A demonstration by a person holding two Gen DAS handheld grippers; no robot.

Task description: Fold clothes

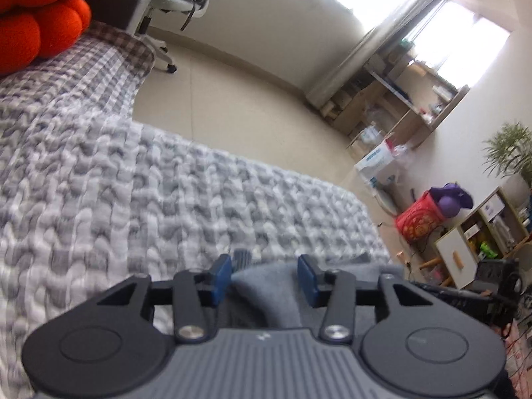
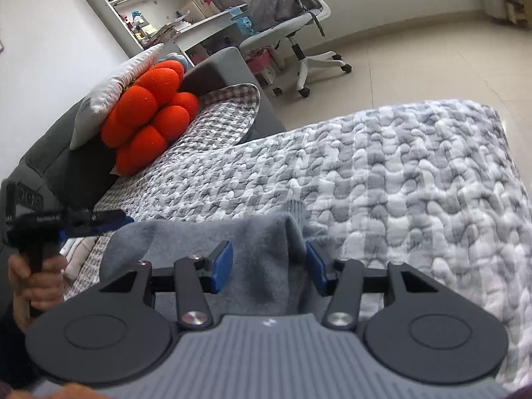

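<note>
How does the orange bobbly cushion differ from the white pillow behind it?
The orange bobbly cushion is a cluster of round fuzzy lobes; the white pillow is flat, with fine ribbed lines. The cushion sits in front, partly hiding the pillow. Both lean against the dark grey sofa back.

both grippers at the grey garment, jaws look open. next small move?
Probably close both on the cloth. The right gripper stands open with a raised fold of the grey garment between its fingers; the left gripper is likewise open around a ridge of it. Neither has a hold yet, so nothing can be lifted off the quilt for folding.
</note>
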